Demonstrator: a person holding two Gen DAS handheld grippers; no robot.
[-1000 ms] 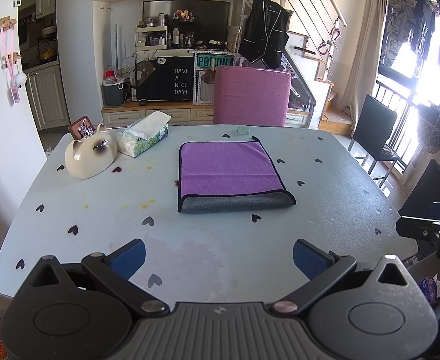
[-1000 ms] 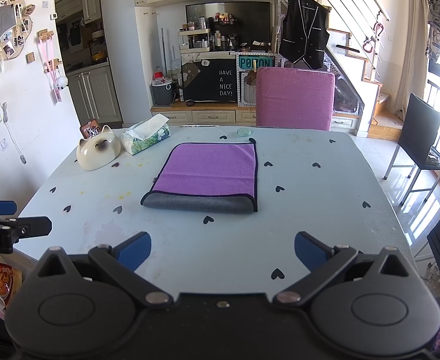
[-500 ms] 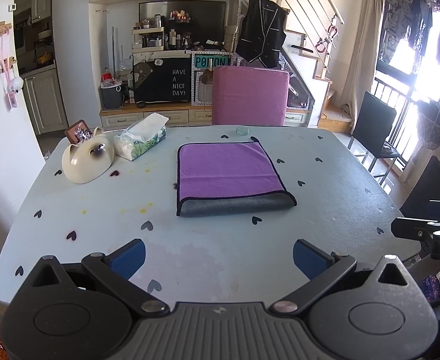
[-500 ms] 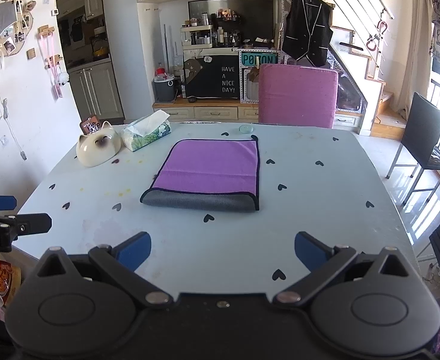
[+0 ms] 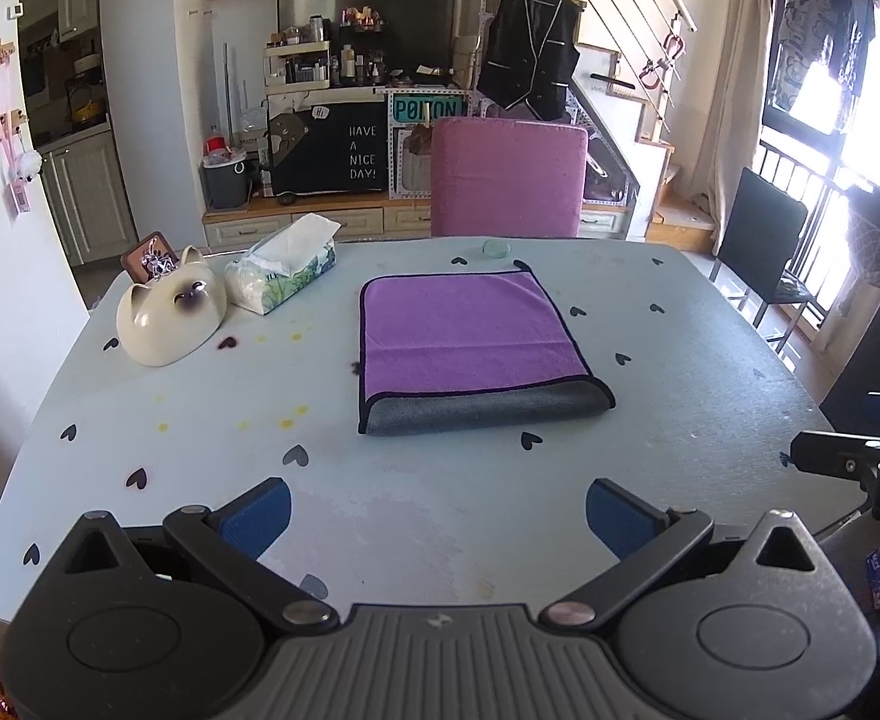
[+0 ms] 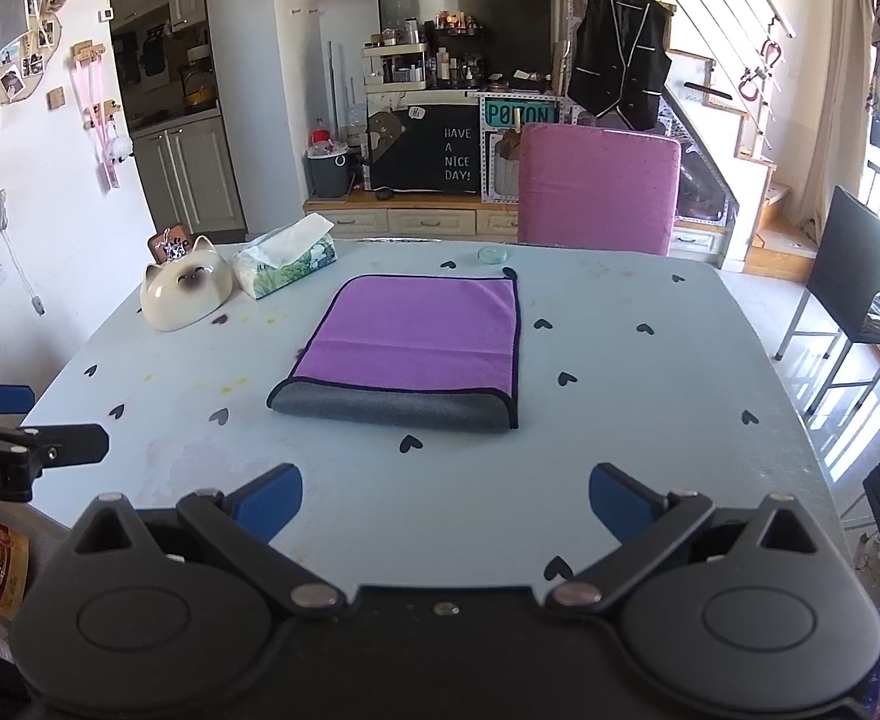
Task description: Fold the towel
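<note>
Purple microfibre with a grey underside: the towel (image 5: 474,351) lies flat on the pale blue surface (image 5: 380,510), already doubled over once, its rolled grey fold on the edge nearest me and a dark piping running round the rest. From my left wrist view, my left claw (image 5: 437,519) hangs above the surface on the near side of the towel, well apart from it, its blue pads (image 5: 257,513) spread wide with nothing between them and nothing touched. Left of the towel sit a tissue pack (image 5: 284,276) and a cream cat-faced bowl (image 5: 170,318); beyond the towel stands a pink chair (image 5: 508,177). My right claw's tip pokes in from the right of the towel, low at the surface edge.

From my right wrist view, the towel (image 6: 407,348) lies ahead and a little left, and my right claw (image 6: 445,504) is likewise gaping, holding nothing, clear of the cloth. The left claw's tip shows to the left of the towel.

I judge one fold done and a second one not yet begun. The next move, as I see it, calls for bringing both claws in to one side edge, pinching both layers at its two corners together, and carrying them across to the opposite edge without dragging the stack askew.
</note>
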